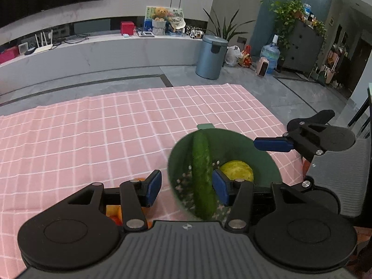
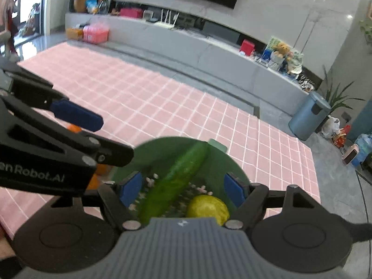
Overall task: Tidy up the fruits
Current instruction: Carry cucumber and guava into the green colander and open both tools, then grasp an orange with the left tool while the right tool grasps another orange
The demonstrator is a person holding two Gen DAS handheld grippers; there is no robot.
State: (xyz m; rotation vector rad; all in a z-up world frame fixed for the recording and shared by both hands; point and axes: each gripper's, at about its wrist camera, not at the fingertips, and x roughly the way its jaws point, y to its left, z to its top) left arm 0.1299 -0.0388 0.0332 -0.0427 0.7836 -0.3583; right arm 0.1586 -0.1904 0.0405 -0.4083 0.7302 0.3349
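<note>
Fruits were what this step turned on, and two pieces already lay in the green bowl [image 2: 232,162]: a cucumber [image 2: 176,179] propped on a slant with its tip near the far rim, and a yellow-green lemon [image 2: 207,208] low on the bowl's right side. The right gripper [image 2: 183,189] hovered over the bowl with its jaws spread wide and nothing between them. The left gripper [image 1: 187,189] was likewise parted and empty, its right pad over the bowl beside the cucumber, its left pad over the pink checked cloth [image 1: 93,127] on the tabletop. Orange-coloured fruit [image 1: 114,211] showed only in part under the left gripper's body, outside the bowl; how many pieces could not be told.

Judging from this, the sensible next pick was that hidden fruit. Done well, the left gripper would back away from the bowl first, centre its pads on one round piece, and close gently across the widest part. The right gripper should keep clear, since the two sat close together.
</note>
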